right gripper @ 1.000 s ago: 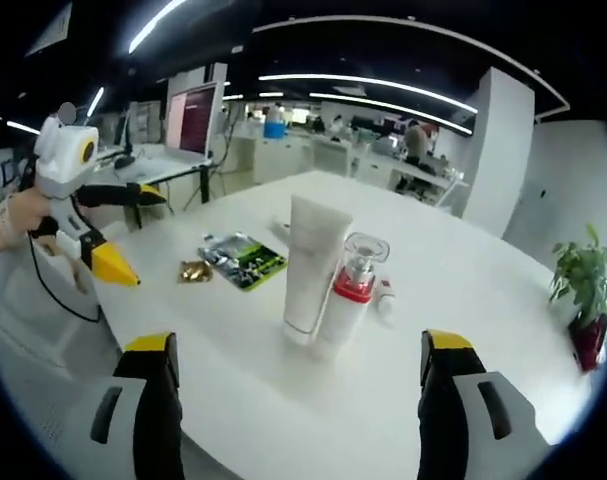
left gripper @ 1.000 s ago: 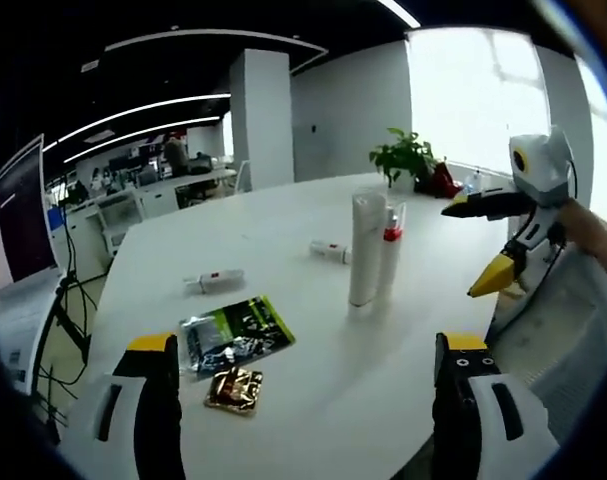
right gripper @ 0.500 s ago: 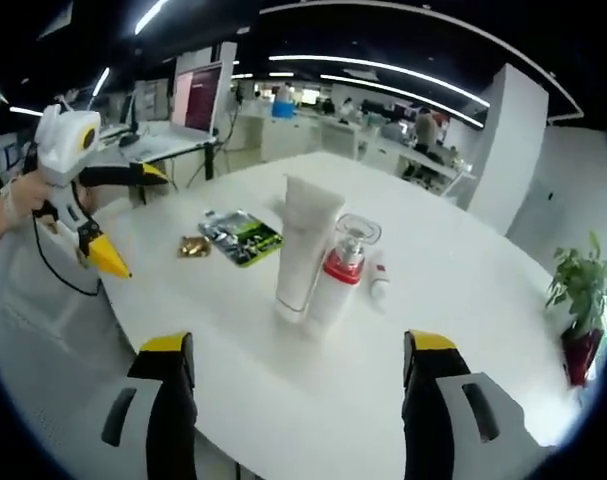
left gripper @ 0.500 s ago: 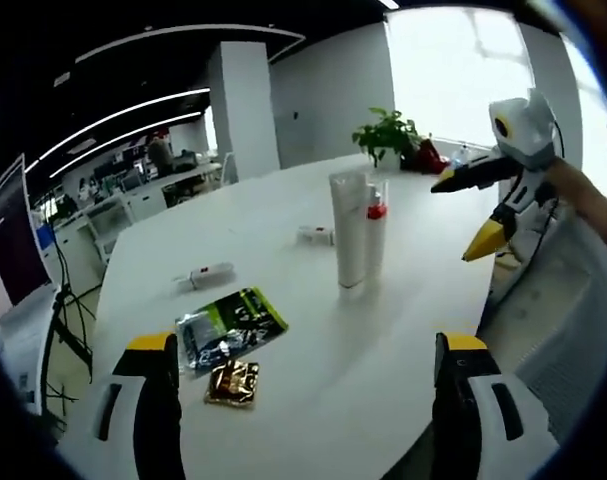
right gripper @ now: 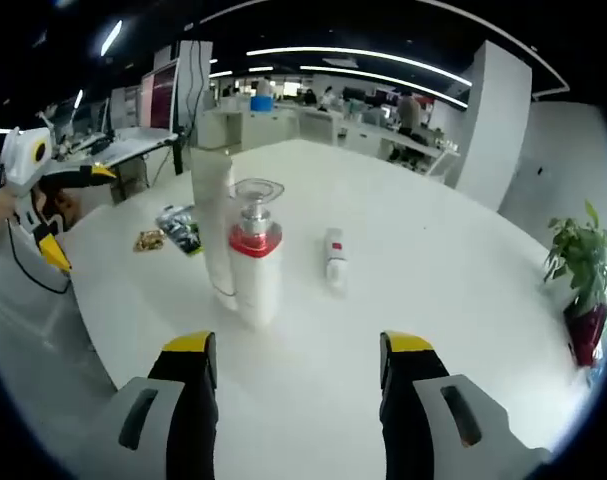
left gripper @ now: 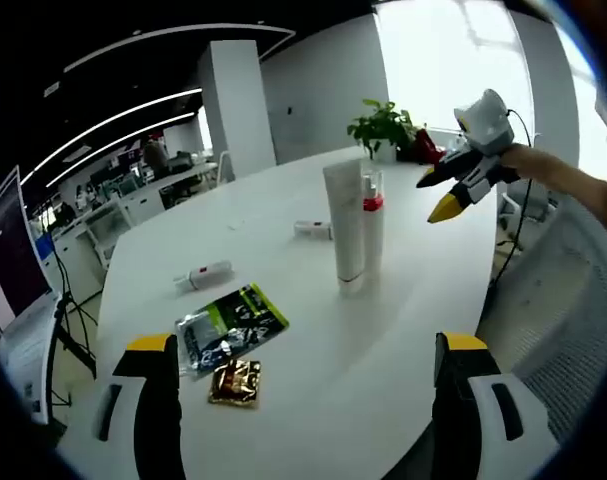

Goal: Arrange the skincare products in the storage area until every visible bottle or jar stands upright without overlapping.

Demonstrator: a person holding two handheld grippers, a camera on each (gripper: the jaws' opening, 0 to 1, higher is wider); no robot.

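Standing upright, touching — white tube (left gripper: 344,226) and pump bottle (right gripper: 255,264); both grippers' fingers spread apart, empty.

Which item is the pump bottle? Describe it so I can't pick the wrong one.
On the round white table, two containers stand upright close together near the middle. The pump bottle is the shorter one beside the tall white tube. Its red collar and clear cap set it apart.
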